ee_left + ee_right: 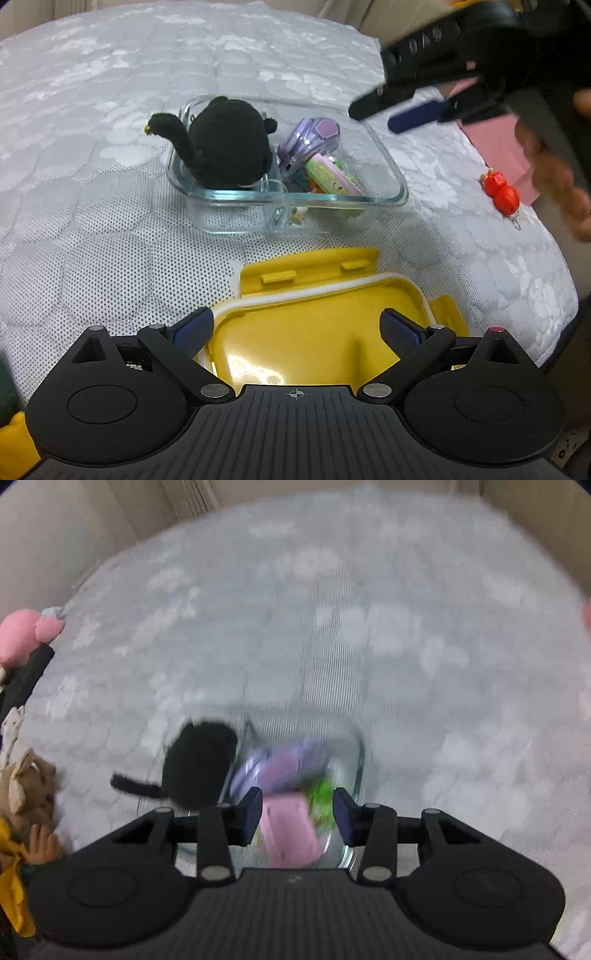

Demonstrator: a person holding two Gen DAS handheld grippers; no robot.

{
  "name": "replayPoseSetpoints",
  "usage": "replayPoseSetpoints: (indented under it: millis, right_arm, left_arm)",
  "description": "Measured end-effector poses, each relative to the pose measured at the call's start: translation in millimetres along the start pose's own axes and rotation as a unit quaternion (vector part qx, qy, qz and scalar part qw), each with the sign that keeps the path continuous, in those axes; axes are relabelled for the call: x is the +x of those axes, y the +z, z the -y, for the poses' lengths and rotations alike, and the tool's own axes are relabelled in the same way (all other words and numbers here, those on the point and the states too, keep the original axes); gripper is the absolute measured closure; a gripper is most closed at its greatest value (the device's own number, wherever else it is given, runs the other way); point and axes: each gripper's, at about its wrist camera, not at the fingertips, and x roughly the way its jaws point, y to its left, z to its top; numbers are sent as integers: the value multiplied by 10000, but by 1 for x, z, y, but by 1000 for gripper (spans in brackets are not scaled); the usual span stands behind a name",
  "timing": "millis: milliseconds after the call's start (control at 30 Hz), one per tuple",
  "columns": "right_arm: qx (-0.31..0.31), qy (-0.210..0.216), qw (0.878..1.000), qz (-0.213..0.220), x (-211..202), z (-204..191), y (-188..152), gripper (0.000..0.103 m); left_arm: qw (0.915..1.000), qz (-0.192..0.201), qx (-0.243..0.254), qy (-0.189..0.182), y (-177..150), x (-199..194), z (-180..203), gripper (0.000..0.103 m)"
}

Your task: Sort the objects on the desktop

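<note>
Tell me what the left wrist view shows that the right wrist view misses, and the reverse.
Only the left wrist view shows the yellow lid under the open left gripper, the red charm on the cloth, the pink paper and the right gripper from outside. Only the right wrist view, which is blurred, shows the pink plush and brown plush at the left edge. Both show the glass container with the black knitted toy and purple item inside.

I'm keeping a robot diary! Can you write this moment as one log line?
left tool: open above yellow plastic lid | right tool: open above clear glass container | red charm: unsorted
</note>
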Motion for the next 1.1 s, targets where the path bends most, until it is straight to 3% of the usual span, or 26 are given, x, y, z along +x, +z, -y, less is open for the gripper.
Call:
replayPoseSetpoints:
  millis: [67, 200, 233, 267, 333, 500, 533, 567, 600, 633, 700, 833, 933, 1100]
  right_arm:
    - [-44, -15, 10000, -59, 7, -7, 4, 49]
    - [58, -136, 9996, -254, 37, -19, 10, 47]
    - [208, -83, 9991, -367, 47, -19, 11, 43]
    - [385, -4, 9980, -495, 58, -18, 11, 46]
    - [787, 0, 9960, -417, 69, -14, 11, 42]
    - [606, -7, 9978, -260, 49, -16, 3, 65]
    - [464, -39, 9987, -225, 45, -18, 0, 66]
    - [317, -114, 9991, -246, 42, -20, -2, 65]
    - [168, -200, 9993, -283, 40, -21, -4, 52]
    - [94, -316, 9988, -371, 36, -22, -5, 48]
    - [2, -151, 9998, -162, 21, -30, -7, 66]
    - [-1101, 263, 9925, 451, -9, -80, -21, 72]
    - [-1959, 209, 9793, 467, 2, -123, -29, 86]
    - [-2124, 382, 9762, 189, 37, -158, -27, 100]
  left_arm:
    - [10000, -11, -13, -5, 0, 1, -1, 4]
    - [10000, -46, -23, -9, -3, 2, -2, 4]
    - [10000, -63, -41, 1, -4, 3, -4, 4]
    - [10000, -42, -84, -19, -6, 3, -5, 3]
    - [9999, 19, -124, -36, -8, 1, -5, 3]
    - [9999, 20, -83, -74, -11, -3, -4, 3]
    - [9999, 28, -104, -99, -12, -4, -5, 2]
    - [9998, 41, -132, -129, -11, -6, -5, 2]
    - [9997, 51, -165, -162, -11, -7, -6, 2]
    - [9995, 69, -206, -216, -11, -9, -7, 2]
    - [9989, 96, -306, -335, -12, -12, -10, 2]
    - [9981, 99, -403, -455, -12, -14, -12, 2]
    - [9984, 82, -376, -420, -12, -14, -11, 2]
    - [9981, 105, -466, -378, -15, -17, -14, 2]
